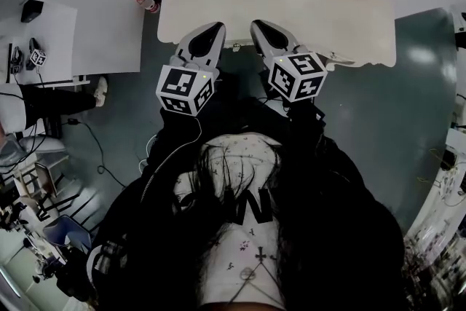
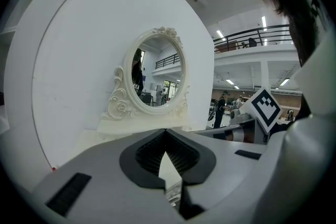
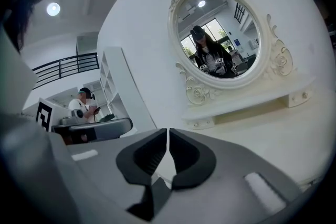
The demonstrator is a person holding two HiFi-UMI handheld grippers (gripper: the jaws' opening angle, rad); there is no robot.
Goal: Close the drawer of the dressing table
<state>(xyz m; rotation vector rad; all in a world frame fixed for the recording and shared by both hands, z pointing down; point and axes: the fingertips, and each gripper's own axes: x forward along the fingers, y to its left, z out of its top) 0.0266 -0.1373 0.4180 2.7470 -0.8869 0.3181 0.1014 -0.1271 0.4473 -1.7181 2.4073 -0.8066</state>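
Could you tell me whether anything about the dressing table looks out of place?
Nothing stands out. The oval mirror stands upright on the dressing table, no drawer visibly juts from its front, and the left gripper and right gripper are shut on nothing.

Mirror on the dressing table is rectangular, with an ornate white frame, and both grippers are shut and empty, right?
Not rectangular: the mirror is oval, as the right gripper view shows. Its frame is ornate and white, and the left gripper and right gripper are both shut and empty.
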